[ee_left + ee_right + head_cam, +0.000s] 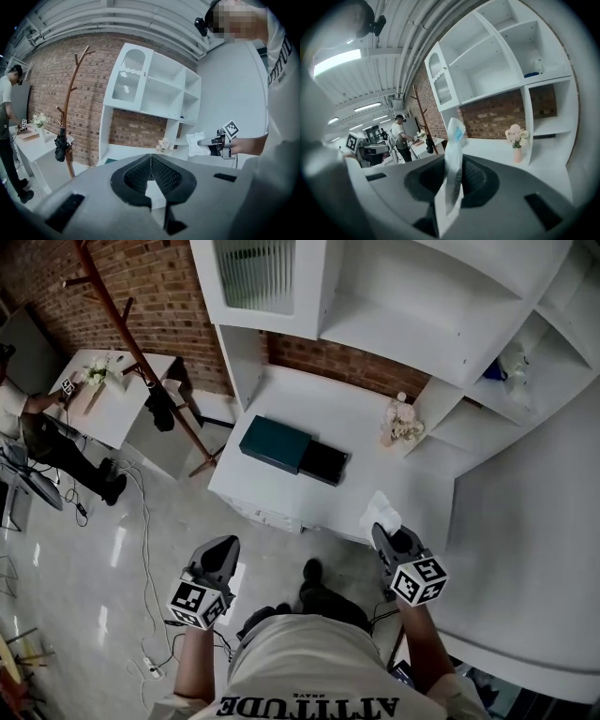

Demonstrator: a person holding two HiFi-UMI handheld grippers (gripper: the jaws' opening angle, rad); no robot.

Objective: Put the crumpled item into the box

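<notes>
A dark teal box [275, 443] lies on the white desk [366, 409], with a black part [324, 463] next to it on its right. My right gripper [391, 538] hovers at the desk's near edge, shut on a white crumpled packet [381, 515]. In the right gripper view the packet [453, 159] stands upright, pinched between the jaws of that gripper [452, 176]. My left gripper [219, 559] hangs over the floor in front of the desk, left of the box. Its jaws [151, 164] meet with nothing between them. The left gripper view also shows the right gripper [212, 143] with the packet [195, 143].
A small vase of pale flowers [401, 423] stands at the desk's back right. White shelving [422, 296] rises above the desk. A wooden coat stand [141, 362] and a person [56, 442] beside a white table are at the left. Cables [141, 521] run over the floor.
</notes>
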